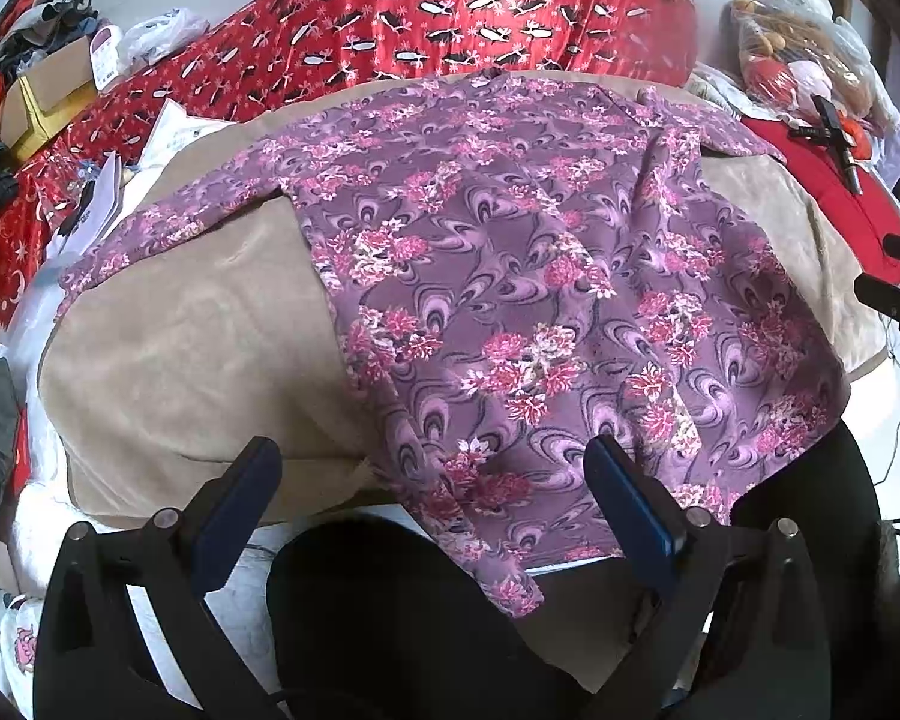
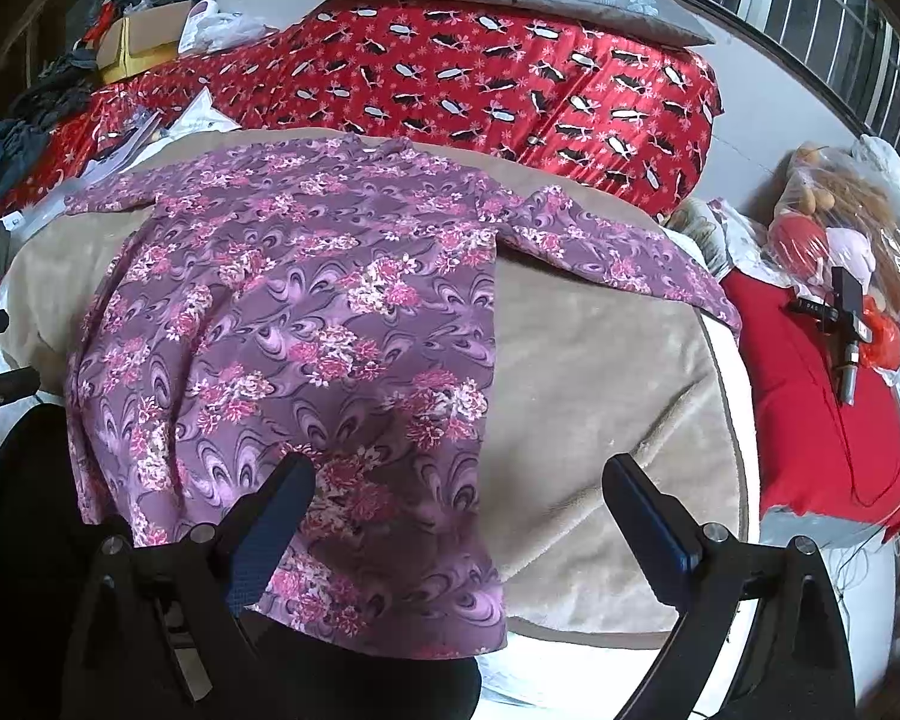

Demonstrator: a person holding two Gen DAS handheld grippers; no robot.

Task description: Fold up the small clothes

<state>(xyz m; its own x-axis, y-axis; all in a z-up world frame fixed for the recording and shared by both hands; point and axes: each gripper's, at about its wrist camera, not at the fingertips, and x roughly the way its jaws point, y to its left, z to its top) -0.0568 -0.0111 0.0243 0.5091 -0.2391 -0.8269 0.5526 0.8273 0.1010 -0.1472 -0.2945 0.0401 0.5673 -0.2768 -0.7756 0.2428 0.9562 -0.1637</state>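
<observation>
Both grippers sat closest to the lenses, each with its blue-padded jaws spread wide and nothing between them. From my seat, the left gripper (image 1: 432,468) hung over the near left corner of the shirt's hem, its right finger above the print and its left finger above the bare blanket (image 1: 180,336). The right gripper (image 2: 459,483) mirrored that at the near right corner, left finger over fabric, right finger over the blanket.

Between them lay the shirt (image 1: 540,276) — purple, pink-flowered, long-sleeved — spread flat on the tan blanket. Its long axis ran straight away from both grippers, hem near and collar far, toward the red quilt (image 1: 480,18). One sleeve (image 1: 168,228) trailed off to the left, the other (image 2: 618,252) to the right. I judged no fold had been made yet, and that each gripper was nearer to the sleeve and side seam on its own side, so a lengthwise fold inward looked the likely opening.

Hard to read — the hem's near edge drooped over the blanket's front and partly vanished behind something dark below the grippers. I could not tell how high either gripper sat above the cloth. The far cuffs shrank into the fisheye edges and clutter.
</observation>
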